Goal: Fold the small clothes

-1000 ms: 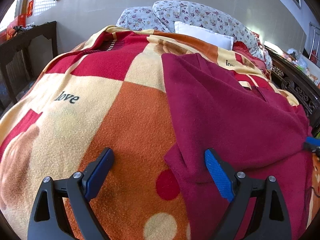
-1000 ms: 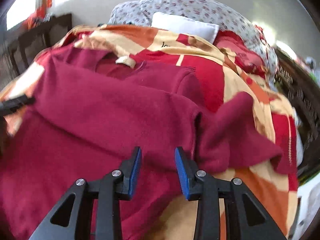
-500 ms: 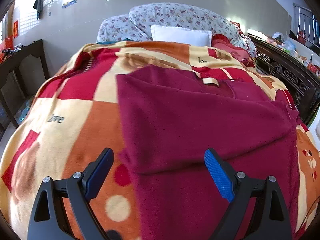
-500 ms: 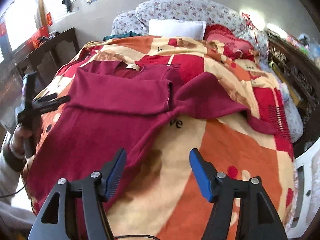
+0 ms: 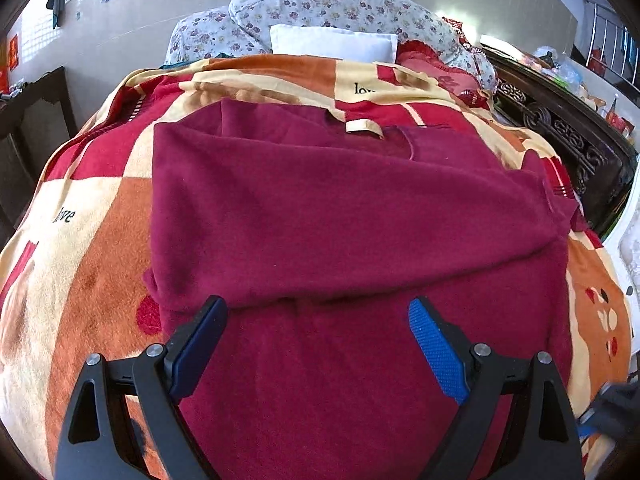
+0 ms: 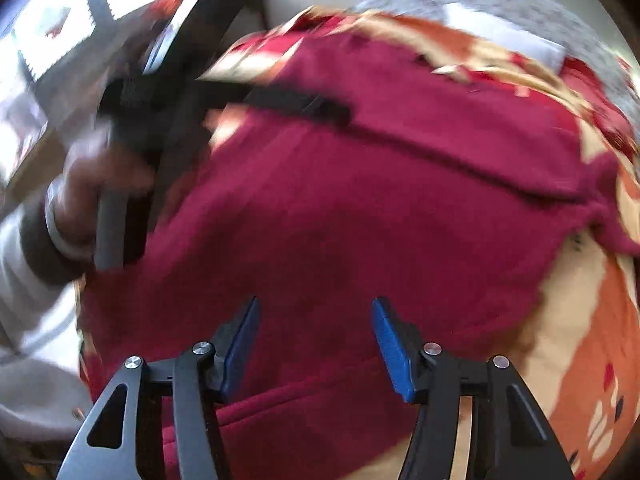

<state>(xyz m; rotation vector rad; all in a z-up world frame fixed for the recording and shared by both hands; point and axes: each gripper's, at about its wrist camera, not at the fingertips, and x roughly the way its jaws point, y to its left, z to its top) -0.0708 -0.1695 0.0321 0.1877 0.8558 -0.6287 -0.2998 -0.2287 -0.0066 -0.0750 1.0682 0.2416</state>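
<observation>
Sleeves now lie folded across the maroon sweater; left gripper and right gripper, both spread empty, near its hem.

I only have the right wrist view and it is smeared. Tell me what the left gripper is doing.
Observer: The left gripper is open and empty, over the maroon sweater.
Operator: Report the sleeve.
Observer: The sleeve lies folded across the body; its lower edge runs just ahead of the left fingertips.
Operator: Give me the collar.
Observer: The collar end points away, towards the white pillow, with the beige neck label showing.
</observation>
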